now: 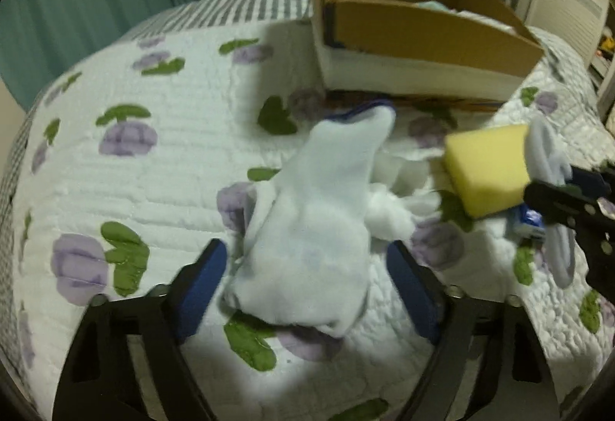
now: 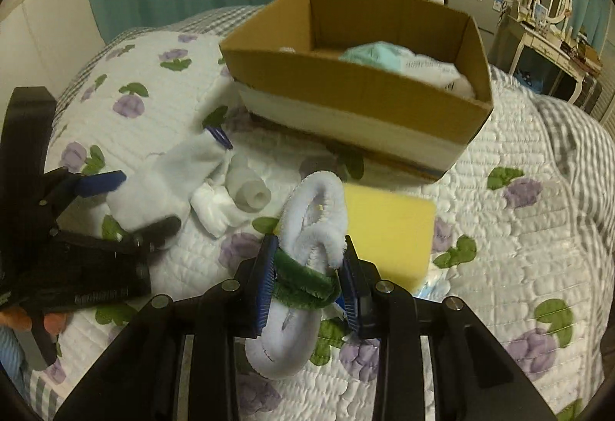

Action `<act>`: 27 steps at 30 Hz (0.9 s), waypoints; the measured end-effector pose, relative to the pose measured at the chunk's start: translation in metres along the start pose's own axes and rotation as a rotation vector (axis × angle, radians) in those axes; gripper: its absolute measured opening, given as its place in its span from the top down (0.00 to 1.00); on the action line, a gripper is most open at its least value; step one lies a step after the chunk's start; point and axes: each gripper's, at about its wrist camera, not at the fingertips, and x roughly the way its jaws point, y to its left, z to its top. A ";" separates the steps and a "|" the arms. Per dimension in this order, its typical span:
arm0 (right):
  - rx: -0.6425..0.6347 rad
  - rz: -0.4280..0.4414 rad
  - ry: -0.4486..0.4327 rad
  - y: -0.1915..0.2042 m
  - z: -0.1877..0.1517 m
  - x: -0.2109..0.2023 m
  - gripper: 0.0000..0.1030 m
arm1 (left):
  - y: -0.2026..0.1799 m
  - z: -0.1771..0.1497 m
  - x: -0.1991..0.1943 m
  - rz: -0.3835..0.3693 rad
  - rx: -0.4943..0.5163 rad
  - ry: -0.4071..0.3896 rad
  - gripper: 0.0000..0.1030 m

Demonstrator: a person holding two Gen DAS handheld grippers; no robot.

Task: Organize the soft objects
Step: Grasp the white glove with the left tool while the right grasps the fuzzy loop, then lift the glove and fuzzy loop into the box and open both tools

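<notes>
A white sock (image 1: pixel 311 229) with a blue cuff lies on the floral quilt between the wide-open jaws of my left gripper (image 1: pixel 307 290), which shows at left in the right wrist view (image 2: pixel 127 202). My right gripper (image 2: pixel 309 286) is shut on a fluffy pale-lilac sock with a green band (image 2: pixel 307 240), held just above the quilt; it shows at the right edge of the left wrist view (image 1: pixel 553 167). A yellow sponge (image 2: pixel 388 232) lies just behind it, also in the left wrist view (image 1: pixel 488 171). The cardboard box (image 2: pixel 346 90) beyond holds teal and white soft items (image 2: pixel 403 63).
A translucent plastic bottle (image 2: pixel 250 186) and a small white cloth (image 2: pixel 215 209) lie beside the white sock. A blue-and-white packet (image 1: pixel 532 223) lies under the sponge. The box also shows in the left wrist view (image 1: pixel 423 37). Teal curtains and a dresser stand behind the bed.
</notes>
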 end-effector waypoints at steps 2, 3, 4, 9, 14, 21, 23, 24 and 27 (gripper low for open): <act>0.010 0.011 0.005 -0.002 -0.003 0.003 0.70 | 0.002 -0.001 0.005 -0.016 -0.015 0.020 0.38; 0.012 0.012 0.004 -0.003 -0.003 0.002 0.70 | 0.002 -0.002 0.004 -0.019 -0.015 0.013 0.41; 0.012 0.009 0.001 -0.003 -0.004 0.001 0.70 | 0.000 -0.003 0.001 -0.027 -0.011 0.004 0.48; 0.015 0.006 -0.034 -0.007 -0.005 -0.019 0.70 | -0.001 -0.006 -0.017 -0.039 -0.010 -0.032 0.58; 0.022 0.012 -0.081 -0.012 -0.003 -0.050 0.70 | -0.009 -0.008 -0.053 -0.031 -0.006 -0.095 0.61; -0.006 -0.024 -0.170 -0.020 0.007 -0.108 0.70 | -0.025 0.002 -0.111 -0.066 -0.010 -0.204 0.61; -0.012 -0.037 -0.202 -0.022 0.013 -0.125 0.70 | -0.033 0.008 -0.128 -0.075 -0.003 -0.244 0.61; -0.016 -0.040 -0.217 -0.024 0.016 -0.133 0.70 | -0.038 0.013 -0.137 -0.083 0.005 -0.265 0.61; -0.028 -0.055 -0.262 -0.027 0.028 -0.154 0.70 | -0.047 0.027 -0.157 -0.105 0.020 -0.319 0.61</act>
